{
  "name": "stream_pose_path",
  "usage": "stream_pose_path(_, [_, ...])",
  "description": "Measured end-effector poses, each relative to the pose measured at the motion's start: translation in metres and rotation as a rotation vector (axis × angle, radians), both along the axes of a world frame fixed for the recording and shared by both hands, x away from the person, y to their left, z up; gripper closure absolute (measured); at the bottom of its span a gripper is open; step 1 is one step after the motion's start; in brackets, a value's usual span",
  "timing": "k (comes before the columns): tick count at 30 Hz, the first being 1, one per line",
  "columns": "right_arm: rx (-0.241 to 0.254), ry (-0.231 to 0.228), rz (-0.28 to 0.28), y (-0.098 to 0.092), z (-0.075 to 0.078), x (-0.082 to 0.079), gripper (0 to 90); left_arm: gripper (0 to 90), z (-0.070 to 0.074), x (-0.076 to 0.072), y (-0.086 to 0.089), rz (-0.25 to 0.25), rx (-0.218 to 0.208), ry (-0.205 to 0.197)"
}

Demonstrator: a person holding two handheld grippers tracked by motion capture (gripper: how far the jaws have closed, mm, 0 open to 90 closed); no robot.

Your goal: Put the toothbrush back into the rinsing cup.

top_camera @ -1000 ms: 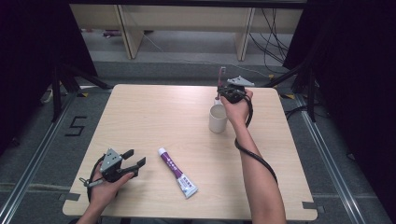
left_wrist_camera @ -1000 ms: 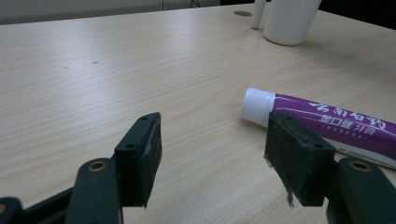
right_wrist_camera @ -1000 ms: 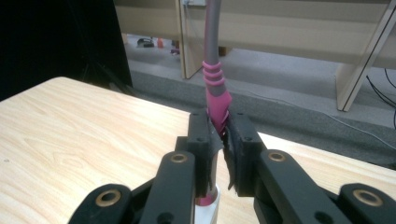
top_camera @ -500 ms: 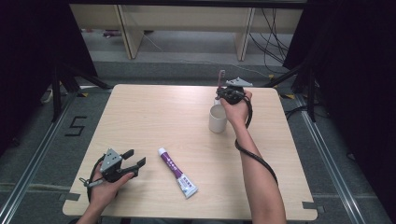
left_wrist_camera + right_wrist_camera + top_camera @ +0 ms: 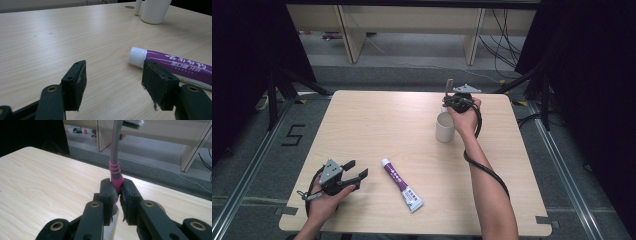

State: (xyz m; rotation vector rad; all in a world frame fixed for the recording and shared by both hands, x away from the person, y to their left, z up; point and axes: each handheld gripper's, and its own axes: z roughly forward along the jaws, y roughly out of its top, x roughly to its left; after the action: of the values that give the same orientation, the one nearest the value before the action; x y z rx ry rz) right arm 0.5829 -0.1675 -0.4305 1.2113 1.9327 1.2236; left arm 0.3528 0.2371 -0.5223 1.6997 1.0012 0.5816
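Observation:
My right gripper (image 5: pixel 452 101) is shut on the pink part of a grey and pink toothbrush (image 5: pixel 115 157), held upright with its head at the top. In the right gripper view the jaws (image 5: pixel 117 187) pinch it just above a white cup (image 5: pixel 113 227). The cup (image 5: pixel 444 127) stands on the table's far right part, beside the hand. A purple and white toothpaste tube (image 5: pixel 402 184) lies near the front, its cap pointing away from me. My left gripper (image 5: pixel 358 168) stands open just left of it, and the tube's white cap (image 5: pixel 137 56) lies beyond the right pad.
The light wooden table (image 5: pixel 377 125) has bare room across its left and middle. In the left gripper view the cup (image 5: pixel 155 11) is far off with a thin white stick (image 5: pixel 138 7) beside it. Shelving and cables stand beyond the far edge.

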Motion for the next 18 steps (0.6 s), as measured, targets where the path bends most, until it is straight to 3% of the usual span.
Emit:
stream_pose_path(4, [-0.002,-0.005,0.004,0.0002,-0.0011,0.0004,80.2,36.3,0.0000,0.0000,0.0000,0.000,0.001,0.000])
stream_pose_path(5, [-0.022,-0.014,0.009,-0.0006,-0.0009,0.0009,80.2,36.3,0.0000,-0.0001,0.0000,0.000,0.001,0.000])
stream_pose_path(10, [0.001,0.016,-0.007,0.0016,-0.0026,-0.0014,79.3,36.3,0.0001,-0.0002,0.0000,-0.001,0.004,0.000])
stream_pose_path(15, [-0.021,0.016,0.011,0.0002,-0.0015,-0.0007,76.0,36.3,0.0001,-0.0003,-0.0002,0.000,0.004,0.002])
stream_pose_path(18, [-0.014,0.040,0.009,0.0012,0.0003,-0.0024,71.9,36.3,0.0001,-0.0004,-0.0003,0.000,0.004,0.001])
